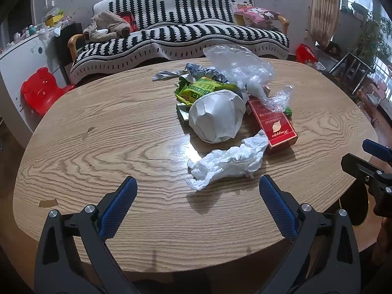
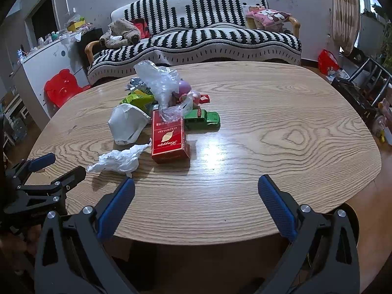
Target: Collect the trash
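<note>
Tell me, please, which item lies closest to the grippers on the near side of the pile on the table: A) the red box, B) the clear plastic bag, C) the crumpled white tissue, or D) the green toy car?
C: the crumpled white tissue lies nearer the table's front edge than the red box, the clear plastic bag and the green toy car.

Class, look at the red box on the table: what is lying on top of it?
A crumpled clear plastic bag drapes over the far end of the red box. The print beneath the bag is hidden; the rest of the lid is bare.
</note>
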